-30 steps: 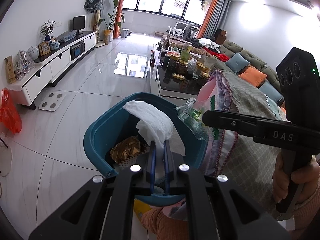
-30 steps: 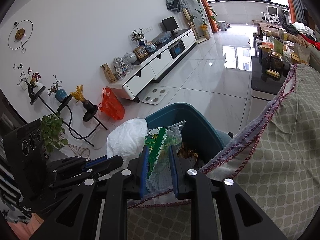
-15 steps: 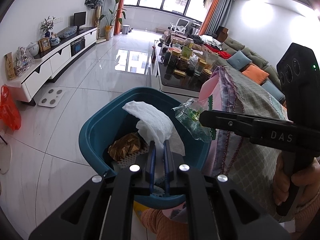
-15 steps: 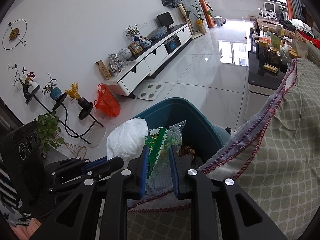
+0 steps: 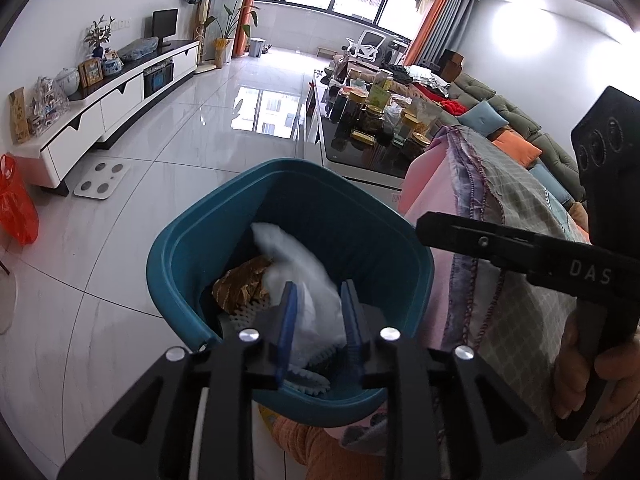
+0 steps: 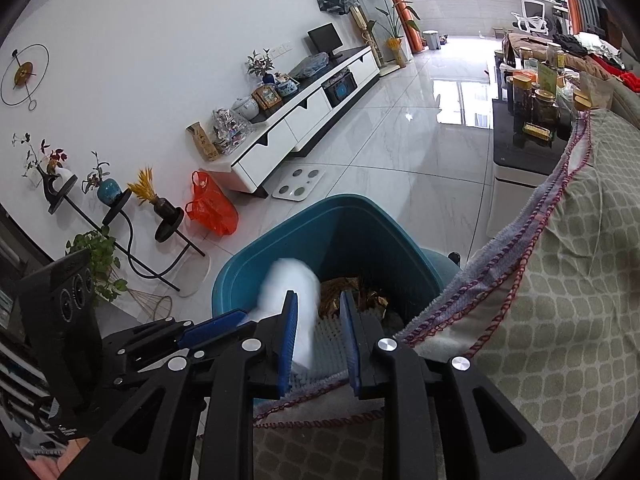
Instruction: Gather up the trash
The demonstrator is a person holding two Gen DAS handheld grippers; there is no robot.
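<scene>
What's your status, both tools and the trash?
Left tool opening, white wad loose in the teal bin. Right tool open, empty. Nothing blocking the bin mouth; checkered cloth beside it.

We see the left gripper (image 5: 318, 312) over the teal bin (image 5: 188, 256), its jaws opening around white crumpled paper (image 5: 304, 276) beside a gold wrapper (image 5: 240, 284); the right gripper (image 5: 500, 240) stands alongside.
</scene>
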